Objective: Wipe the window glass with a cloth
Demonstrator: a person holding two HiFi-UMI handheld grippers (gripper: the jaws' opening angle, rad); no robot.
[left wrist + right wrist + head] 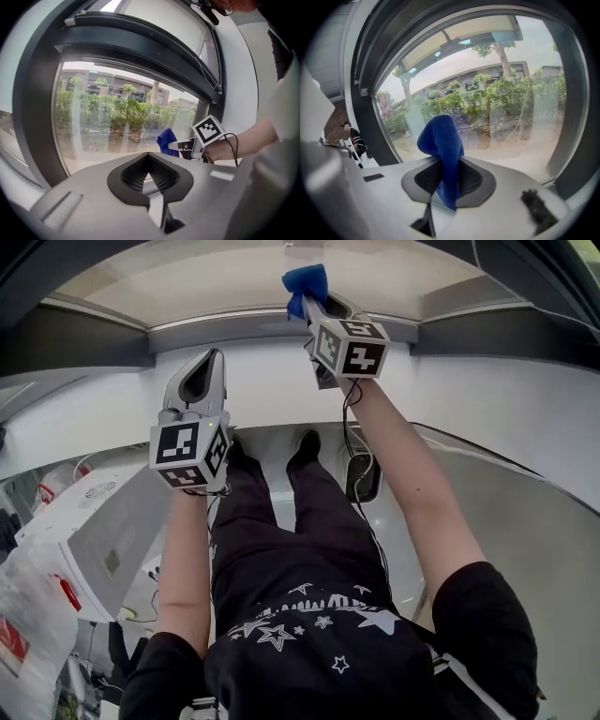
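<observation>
A blue cloth is clamped in my right gripper, which is raised toward the window glass. In the right gripper view the blue cloth stands bunched between the shut jaws, close to the glass, though contact cannot be judged. My left gripper hangs lower at the left, short of the window, jaws together and holding nothing. From the left gripper view, the left gripper looks at the glass, with the cloth and right gripper off to the right.
A dark window frame surrounds the pane, with a white sill below. The person's dark-trousered legs stand underneath. White equipment and a plastic bag sit at the lower left. A person is visible at the far left in the right gripper view.
</observation>
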